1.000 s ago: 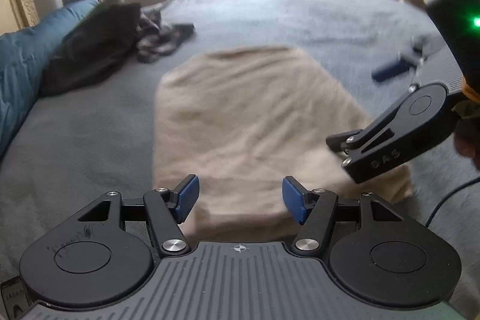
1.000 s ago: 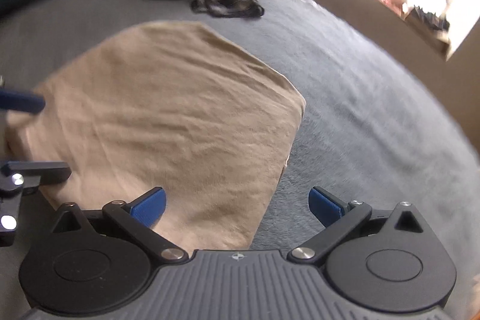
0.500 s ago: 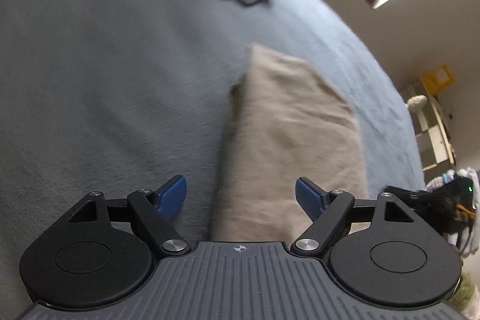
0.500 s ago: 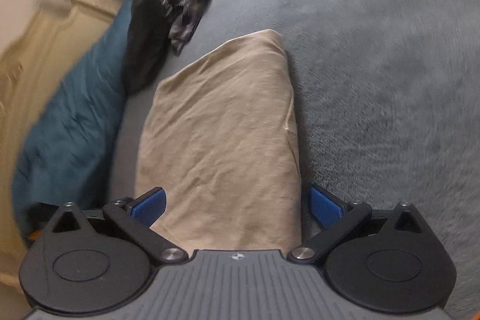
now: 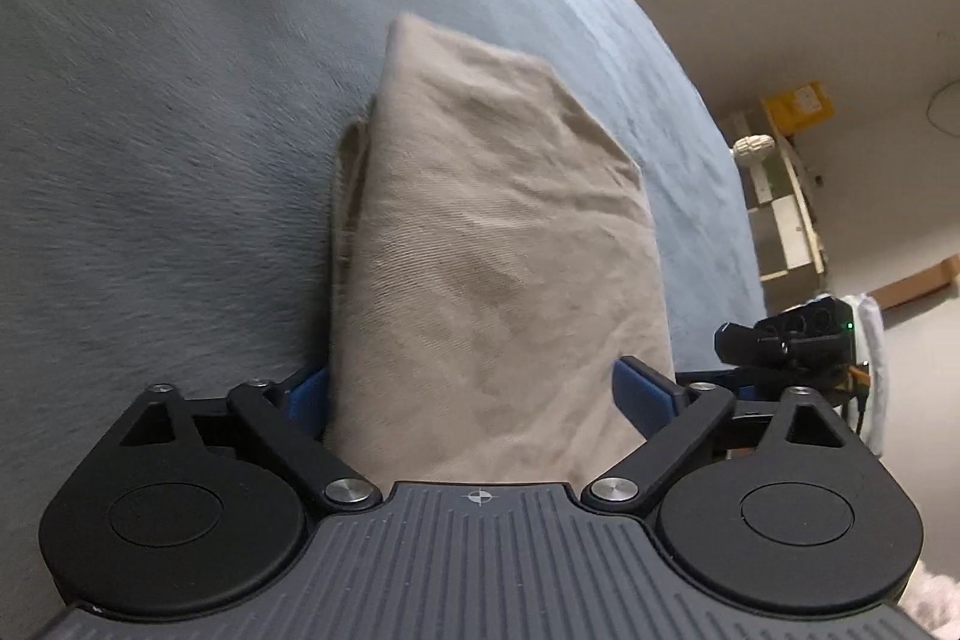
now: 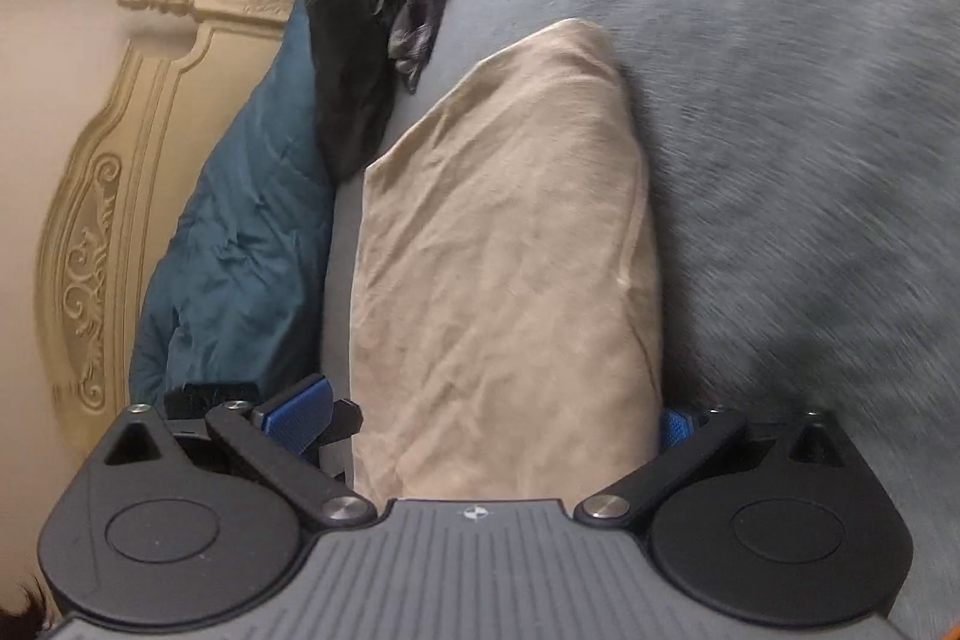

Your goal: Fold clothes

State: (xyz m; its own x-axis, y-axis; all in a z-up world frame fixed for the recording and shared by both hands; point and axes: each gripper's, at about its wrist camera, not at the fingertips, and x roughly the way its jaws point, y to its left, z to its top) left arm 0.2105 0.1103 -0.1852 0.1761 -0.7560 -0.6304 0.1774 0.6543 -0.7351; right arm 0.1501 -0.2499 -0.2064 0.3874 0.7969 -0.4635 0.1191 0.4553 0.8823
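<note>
The left hand-held gripper (image 5: 474, 394) is spreading its jaws wide, and the right hand-held gripper (image 6: 489, 418) stands just as wide, each with one end of the folded beige garment (image 5: 492, 244) lying loose between the blue pads on the grey bed (image 5: 150, 130). It looks light, soft and limp, so I'd pinch the stacked layers together at an end, near the corners. Only the right view shows the teal quilt (image 6: 240, 232), dark clothes (image 6: 372, 40) and carved headboard (image 6: 114, 178) off to its left; only the left view shows shelves (image 5: 786, 196) to its right
</note>
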